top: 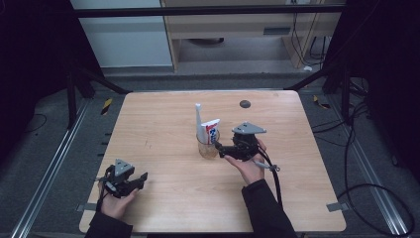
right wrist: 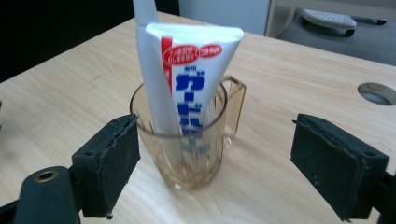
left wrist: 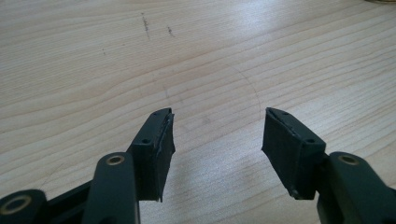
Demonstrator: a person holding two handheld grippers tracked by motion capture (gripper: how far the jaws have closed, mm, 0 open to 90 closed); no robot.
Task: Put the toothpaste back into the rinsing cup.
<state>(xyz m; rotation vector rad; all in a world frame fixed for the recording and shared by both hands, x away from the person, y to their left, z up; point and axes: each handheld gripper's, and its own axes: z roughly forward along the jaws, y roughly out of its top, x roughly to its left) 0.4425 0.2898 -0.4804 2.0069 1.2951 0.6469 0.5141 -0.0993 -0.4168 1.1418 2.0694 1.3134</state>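
An amber glass mug [top: 208,148] [right wrist: 191,154] stands near the middle of the wooden table [top: 163,119]. In it stand a white toothpaste tube [top: 212,130] [right wrist: 196,70] with blue and red print and a white toothbrush handle [top: 198,119] [right wrist: 142,9]. My right gripper [top: 219,148] [right wrist: 217,140] is just right of the mug and points at it. Its jaws are wide apart and the pads [right wrist: 109,163] touch nothing. My left gripper [top: 141,179] [left wrist: 217,126] rests low at the table's front left, open over bare wood.
A dark round hole [top: 244,104] [right wrist: 376,93] lies in the tabletop behind the mug. A cable [top: 275,183] trails from the right gripper toward the front edge. Metal frame rails and floor cables surround the table.
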